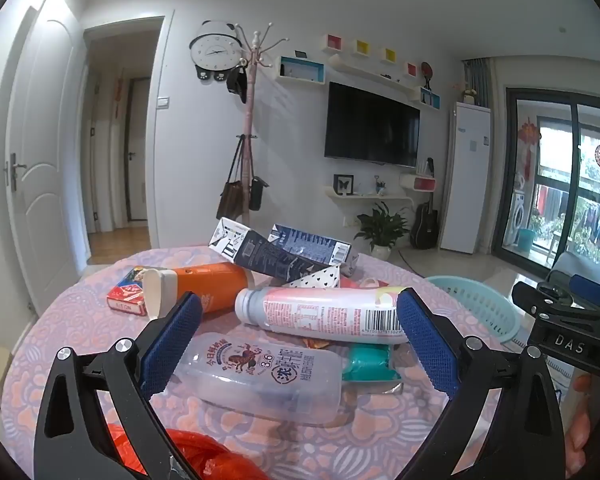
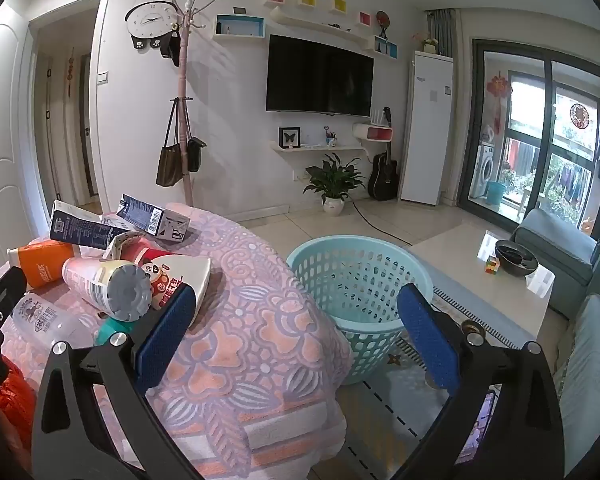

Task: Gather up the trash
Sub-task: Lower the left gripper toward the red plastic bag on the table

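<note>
Trash lies on a round table with a pink patterned cloth [image 1: 80, 320]. A clear plastic bottle [image 1: 260, 376] lies nearest, between the fingers of my open left gripper [image 1: 300, 344]. Behind it lie a white bottle with a barcode [image 1: 324, 312], an orange carton [image 1: 204, 284], two dark milk cartons [image 1: 284, 248], a red card box [image 1: 126, 296] and a green wrapper [image 1: 366, 362]. My right gripper [image 2: 296, 336] is open and empty over the table's right edge [image 2: 260, 340], with the light blue basket [image 2: 360, 276] on the floor beyond it. The right gripper also shows in the left wrist view [image 1: 564, 320].
A red plastic bag [image 1: 204, 456] lies at the table's near edge. A low white coffee table [image 2: 480, 272] with a black bowl stands right of the basket, with a grey sofa [image 2: 580, 280] beside it. A potted plant [image 2: 334, 184] stands by the far wall.
</note>
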A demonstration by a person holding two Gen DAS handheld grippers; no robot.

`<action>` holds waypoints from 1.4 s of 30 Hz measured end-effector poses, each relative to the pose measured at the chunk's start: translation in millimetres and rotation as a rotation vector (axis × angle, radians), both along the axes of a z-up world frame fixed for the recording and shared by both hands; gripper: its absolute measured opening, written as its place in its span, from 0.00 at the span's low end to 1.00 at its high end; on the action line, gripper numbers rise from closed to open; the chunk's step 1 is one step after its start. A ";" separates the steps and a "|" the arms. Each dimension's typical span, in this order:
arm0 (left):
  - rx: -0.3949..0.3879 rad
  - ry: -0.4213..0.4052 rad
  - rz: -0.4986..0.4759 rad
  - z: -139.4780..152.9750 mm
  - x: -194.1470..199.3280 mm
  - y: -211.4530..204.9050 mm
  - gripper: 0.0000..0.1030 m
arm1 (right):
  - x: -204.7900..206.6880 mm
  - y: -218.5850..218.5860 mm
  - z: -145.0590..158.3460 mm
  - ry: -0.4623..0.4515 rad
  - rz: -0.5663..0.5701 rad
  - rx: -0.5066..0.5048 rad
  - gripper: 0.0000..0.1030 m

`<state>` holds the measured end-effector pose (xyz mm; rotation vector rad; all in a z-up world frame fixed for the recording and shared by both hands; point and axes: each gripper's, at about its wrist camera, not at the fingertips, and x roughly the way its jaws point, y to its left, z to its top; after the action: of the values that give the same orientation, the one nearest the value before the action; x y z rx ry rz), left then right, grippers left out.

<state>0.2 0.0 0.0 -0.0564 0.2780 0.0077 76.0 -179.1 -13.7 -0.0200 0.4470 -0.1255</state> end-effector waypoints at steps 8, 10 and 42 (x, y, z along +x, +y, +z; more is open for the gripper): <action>0.000 0.000 0.000 0.0 -0.1 -0.1 0.92 | 0.8 -0.7 -1.2 0.004 0.001 0.005 0.93; 0.000 0.001 0.000 -0.2 0.5 -0.2 0.92 | 0.7 -1.2 -1.2 0.004 0.000 0.006 0.93; -0.053 0.155 0.125 26.8 -50.4 44.2 0.92 | -7.9 15.6 8.6 0.012 0.106 0.042 0.72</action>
<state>-50.1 44.1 26.8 -0.1264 0.4290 0.1298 68.1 -163.6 -5.1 -0.0029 0.4593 -0.0115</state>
